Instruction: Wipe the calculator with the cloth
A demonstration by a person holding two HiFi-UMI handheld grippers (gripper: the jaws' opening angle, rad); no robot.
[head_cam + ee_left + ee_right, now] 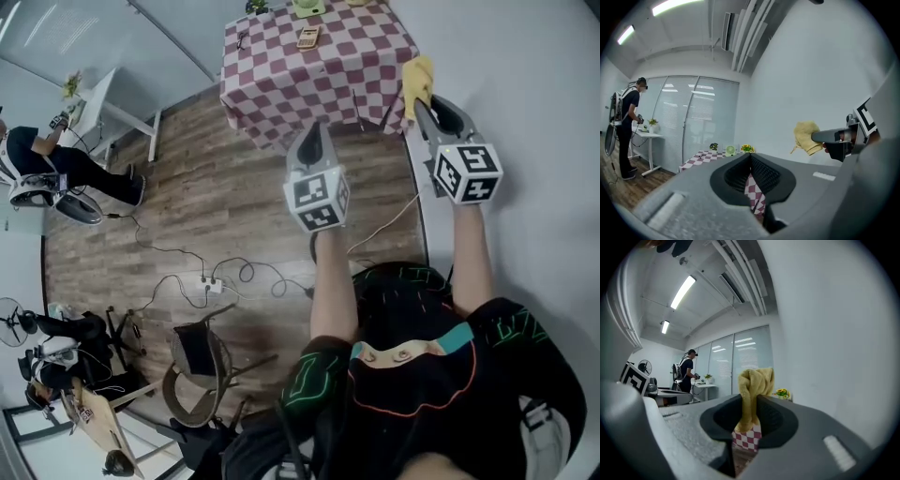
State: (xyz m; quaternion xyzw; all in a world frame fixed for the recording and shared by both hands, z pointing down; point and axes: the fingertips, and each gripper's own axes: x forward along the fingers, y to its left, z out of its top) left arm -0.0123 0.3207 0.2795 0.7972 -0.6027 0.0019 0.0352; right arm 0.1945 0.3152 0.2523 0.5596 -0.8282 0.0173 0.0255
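A small orange calculator (307, 37) lies on the checked table (319, 70) far ahead of me. My right gripper (419, 101) is shut on a yellow cloth (418, 82), which bunches up between its jaws (756, 387) and also shows in the left gripper view as a yellow cloth (807, 136). My left gripper (316, 137) is held in the air short of the table, shut with nothing between its jaws (750, 161). Both grippers are well back from the calculator.
A small green fan (309, 7) and potted flowers (747, 148) stand at the table's far end. Cables and a power strip (210, 284) lie on the wooden floor. A person (629, 126) stands by a white desk (648, 137). A white wall runs along the right.
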